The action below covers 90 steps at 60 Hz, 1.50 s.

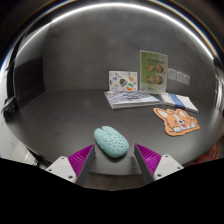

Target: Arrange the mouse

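One pale teal, rounded plastic mouse point(111, 142) lies on the dark worktop point(60, 115), just ahead of the hand-held gripper point(114, 160) and centred on its gap, long axis slanting slightly across the approach. The purple-padded fingers point(80, 158) stand released, holding nothing.

- One small, rounded, mint-green computer mouse point(111, 141).
- One orange and white mouse mat shaped like a corgi dog point(176, 121).
- One flat pile of papers or booklets point(150, 99); how many sheets cannot be told.
- Two upright picture cards, a small white one point(123, 81) and a taller green one point(153, 66).
- Two fingers point(112, 160) with purple pads.
- One dark tabletop point(60, 115).
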Motion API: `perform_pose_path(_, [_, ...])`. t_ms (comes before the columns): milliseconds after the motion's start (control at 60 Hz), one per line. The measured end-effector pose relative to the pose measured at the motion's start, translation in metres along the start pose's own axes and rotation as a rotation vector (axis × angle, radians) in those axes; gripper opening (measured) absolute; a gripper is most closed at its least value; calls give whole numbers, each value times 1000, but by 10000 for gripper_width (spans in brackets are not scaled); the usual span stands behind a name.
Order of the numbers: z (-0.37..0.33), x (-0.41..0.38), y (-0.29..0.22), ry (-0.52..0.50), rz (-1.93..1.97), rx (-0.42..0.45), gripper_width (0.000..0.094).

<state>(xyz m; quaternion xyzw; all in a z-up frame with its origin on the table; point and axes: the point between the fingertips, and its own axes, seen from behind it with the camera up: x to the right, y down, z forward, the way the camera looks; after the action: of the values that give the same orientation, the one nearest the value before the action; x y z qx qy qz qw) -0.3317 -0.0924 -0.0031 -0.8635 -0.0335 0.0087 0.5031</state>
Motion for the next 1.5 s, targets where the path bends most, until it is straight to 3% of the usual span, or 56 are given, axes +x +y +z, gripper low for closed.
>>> perform_pose_path(33, [8,5,3,-7,-15,-9,830])
perform_pose_path(50, [11,7,2,-17,-20,-8,886])
perform_pose_path(67, [14,7,-2,-30,-11,11,826])
perform_pose_path(150, [28,9,-8,-90,4,25,827])
perform_pose_path(367, [58,22,-28,-101,-3,52,759])
perform_pose_path(433, [62,25,-31,-88,-3,68,578])
perform_pose_path(567, [65,24,-34,-65,24,107,528])
perform_pose_path(717, [67,25,-34,-51,60,94,444])
perform_pose_path(817, [54,4,-39,-119,129,66,441])
perform_pose_path(900, [26,-1,-79,-149,142,141,441])
perform_pose_path(1000, [-17,25,-143,-103,38,271,441])
perform_pose_path(1167, [-49,144,-215,79,-88,393,438])
perform_pose_path(1283, [-15,231,-200,145,-67,338,438])
perform_pose_path(1500, [72,294,-119,17,-2,135,439])
